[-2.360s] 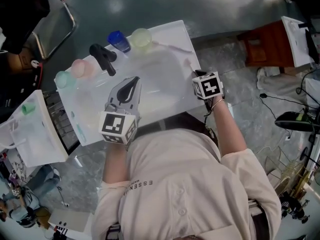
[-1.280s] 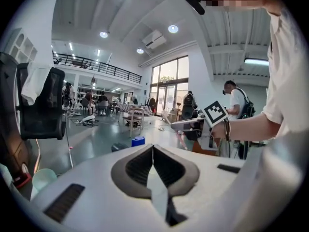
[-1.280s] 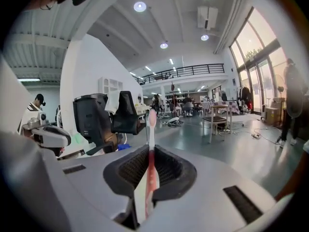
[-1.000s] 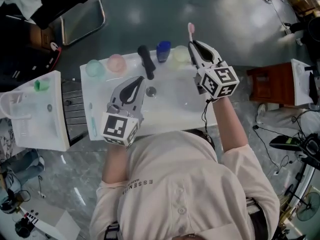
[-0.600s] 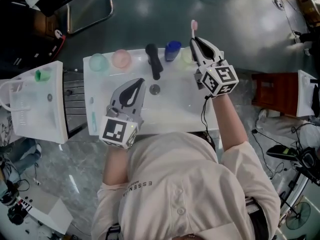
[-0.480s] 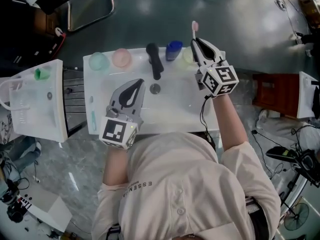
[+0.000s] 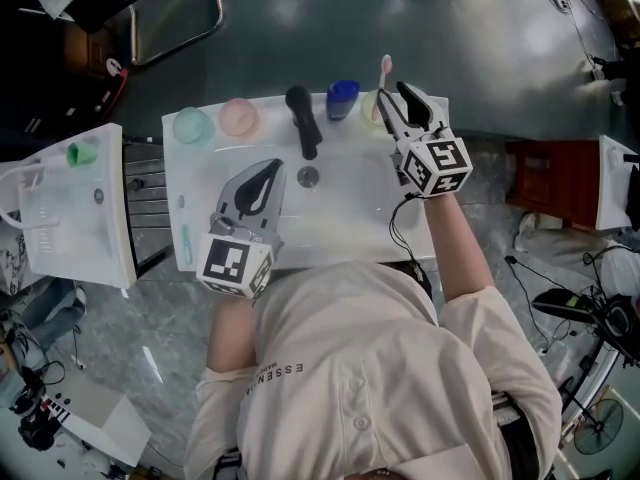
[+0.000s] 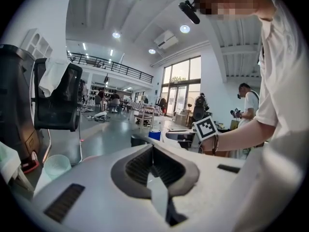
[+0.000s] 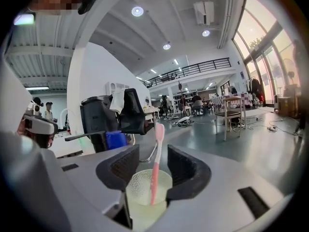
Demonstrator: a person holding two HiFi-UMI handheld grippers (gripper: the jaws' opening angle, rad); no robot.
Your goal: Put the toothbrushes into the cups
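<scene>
Right tongs (image 9: pixel 152 154) have come down since half a sec ago, and w/ them the pink toothbrush (image 9: pixel 155 164). It was held up above the far rim; now its handle end sits inside the yellow-green cup (image 9: pixel 144 199), bristle end up, leaning slightly. Those tongs have just been opening. Their jaws now stand apart on either side of the brush & cup, pads not pressing the handle, so the brush is released. Right forearm stretches fwd over the right end of the basin (image 7: pixel 350 218), wrist approx straight, marker cube (image 7: pixel 435 165) facing up. The tongs point away from the body at the far-right corner, roughly level.

Left tongs (image 7: pixel 268 168) have barely shifted vs. earlier: jaws clenched together, nothing btwn them. Left arm is bent at the elbow, close to the torso. Its tongs hang over the near-left part of the basin, pointing toward the black faucet (image 7: pixel 303 120) and the drain (image 7: pixel 308 176).

Far rim, left to right: green cup (image 7: pixel 190 125), pink cup (image 7: pixel 239 117), faucet, blue cup (image 7: pixel 343 96), then the yellow-green one. A teal toothbrush (image 7: pixel 186 243) lies flat on the basin's left ledge, well apart from both tongs.
</scene>
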